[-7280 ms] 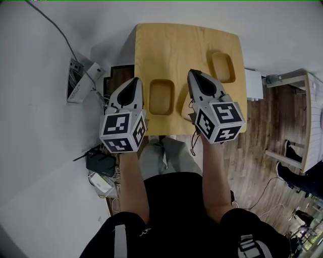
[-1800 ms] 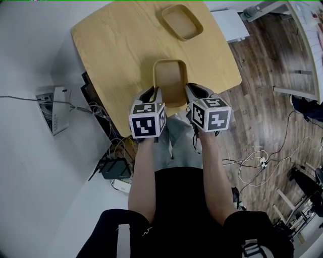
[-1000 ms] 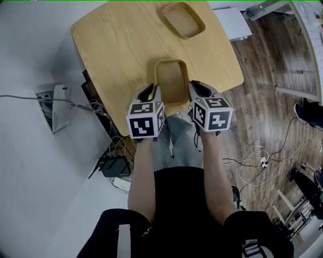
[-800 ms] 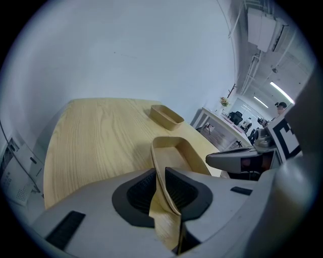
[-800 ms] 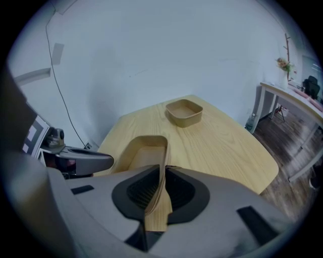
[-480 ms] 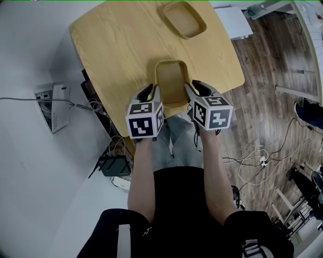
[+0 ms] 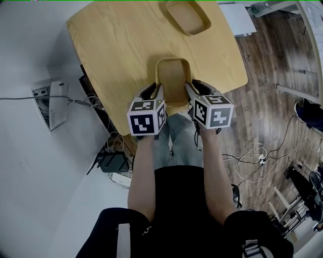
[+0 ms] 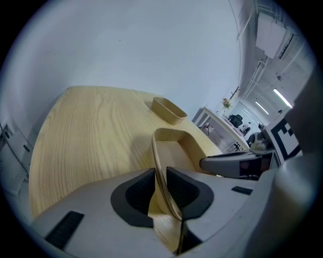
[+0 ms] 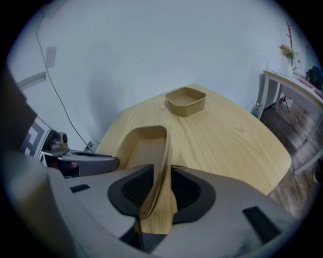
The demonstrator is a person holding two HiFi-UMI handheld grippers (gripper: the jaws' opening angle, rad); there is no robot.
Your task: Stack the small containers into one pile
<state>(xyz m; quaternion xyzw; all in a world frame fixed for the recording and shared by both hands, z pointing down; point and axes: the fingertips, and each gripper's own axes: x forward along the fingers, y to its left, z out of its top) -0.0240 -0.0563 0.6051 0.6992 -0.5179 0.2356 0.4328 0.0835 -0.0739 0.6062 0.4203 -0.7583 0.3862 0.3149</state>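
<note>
Two small containers on the wooden table (image 7: 116, 45), well apart, not yet stacked: far container (image 7: 187, 15) toward the far edge, near container (image 7: 171, 78) at the near edge. Step in hand, as judged: letting go of the near container. Next: regrip one container by its rim, lift clear, lower squarely into the other. Left gripper (image 7: 159, 90) and right gripper (image 7: 187, 87) pitched steeply down, flanking the near container; both sets of jaws just opened, spread, each astride one side wall.
</note>
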